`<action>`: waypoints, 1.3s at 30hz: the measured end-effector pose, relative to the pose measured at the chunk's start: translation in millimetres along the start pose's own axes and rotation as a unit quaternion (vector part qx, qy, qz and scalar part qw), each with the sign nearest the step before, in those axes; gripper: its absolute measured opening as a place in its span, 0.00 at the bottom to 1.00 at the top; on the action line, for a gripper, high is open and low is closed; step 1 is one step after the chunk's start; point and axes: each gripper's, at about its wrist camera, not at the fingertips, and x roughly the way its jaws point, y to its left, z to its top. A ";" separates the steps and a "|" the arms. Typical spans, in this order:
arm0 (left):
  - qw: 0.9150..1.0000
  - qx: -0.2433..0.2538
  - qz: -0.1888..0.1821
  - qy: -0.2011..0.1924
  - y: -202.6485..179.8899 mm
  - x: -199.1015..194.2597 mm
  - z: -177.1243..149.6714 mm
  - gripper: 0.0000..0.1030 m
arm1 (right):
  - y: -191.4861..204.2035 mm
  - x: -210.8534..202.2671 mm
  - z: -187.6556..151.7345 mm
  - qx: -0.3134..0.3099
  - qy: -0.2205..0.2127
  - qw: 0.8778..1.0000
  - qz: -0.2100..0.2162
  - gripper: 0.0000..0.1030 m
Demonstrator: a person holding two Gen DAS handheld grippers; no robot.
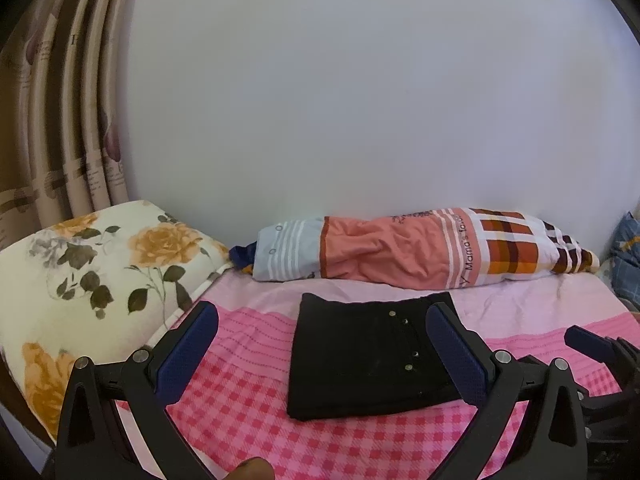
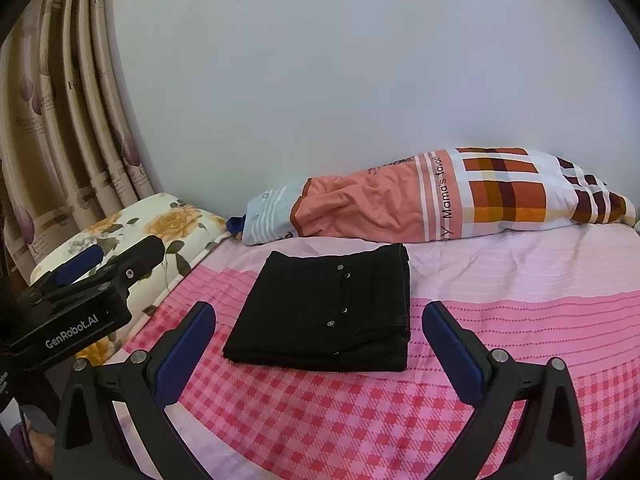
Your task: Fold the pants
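The black pants (image 1: 372,354) lie folded into a compact rectangle on the pink checked bed sheet (image 1: 248,412), with small metal studs showing on top. They also show in the right wrist view (image 2: 328,308). My left gripper (image 1: 322,314) is open and empty, held just in front of the pants. My right gripper (image 2: 318,314) is open and empty, also just short of the pants. The left gripper's body shows at the left of the right wrist view (image 2: 76,300); the right gripper's finger tip shows at the right edge of the left wrist view (image 1: 588,340).
A long patterned bolster pillow (image 1: 424,250) lies against the white wall behind the pants. A floral cushion (image 1: 92,280) sits at the left bed edge, with striped curtains (image 1: 60,120) behind it. A blue patterned cloth (image 1: 628,256) is at the far right.
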 end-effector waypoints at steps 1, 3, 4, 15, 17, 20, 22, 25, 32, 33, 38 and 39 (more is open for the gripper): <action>1.000 0.002 0.002 0.000 -0.7 0.3 -0.4 1.00 | -0.3 0.1 -0.3 0.001 0.001 1.000 0.000 1.00; 1.000 0.004 -0.003 0.009 -1.7 2.1 -0.7 1.00 | -0.7 0.3 -0.5 0.001 0.001 1.000 0.000 1.00; 1.000 0.004 -0.004 0.012 -1.7 3.2 -1.1 1.00 | -0.6 0.3 -0.4 0.001 0.001 1.000 0.000 1.00; 0.999 -0.019 -0.007 0.041 5.0 15.4 -2.9 1.00 | -1.8 1.8 -2.4 0.001 0.002 1.000 -0.002 1.00; 0.999 -0.021 -0.007 0.048 6.1 18.3 -3.5 1.00 | -1.8 1.9 -2.4 0.001 0.002 1.000 -0.002 1.00; 0.998 -0.018 -0.005 0.052 5.3 20.7 -5.0 1.00 | -2.2 3.3 -4.0 0.000 0.004 1.000 -0.002 1.00; 0.998 -0.016 -0.005 0.054 3.8 22.2 -5.6 1.00 | -2.0 3.8 -5.7 0.000 0.005 1.000 -0.003 1.00; 0.998 -0.016 -0.015 0.060 3.9 25.7 -6.7 1.00 | -1.8 4.6 -6.6 0.000 0.006 1.000 -0.002 1.00; 0.998 -0.022 -0.002 0.052 6.2 32.6 -12.1 1.00 | 1.0 5.2 -11.7 -0.002 0.008 1.000 -0.005 1.00; 0.999 -0.025 0.001 0.047 7.5 31.6 -12.7 1.00 | -0.2 8.9 -9.8 -0.004 0.009 1.000 -0.004 1.00; 0.999 -0.031 0.006 0.036 12.2 29.5 -13.4 1.00 | -2.1 11.9 -10.4 -0.009 0.010 1.000 -0.003 1.00; 0.999 -0.032 0.006 0.034 12.4 28.7 -13.8 1.00 | -1.5 12.8 -8.7 -0.009 0.011 1.000 -0.005 1.00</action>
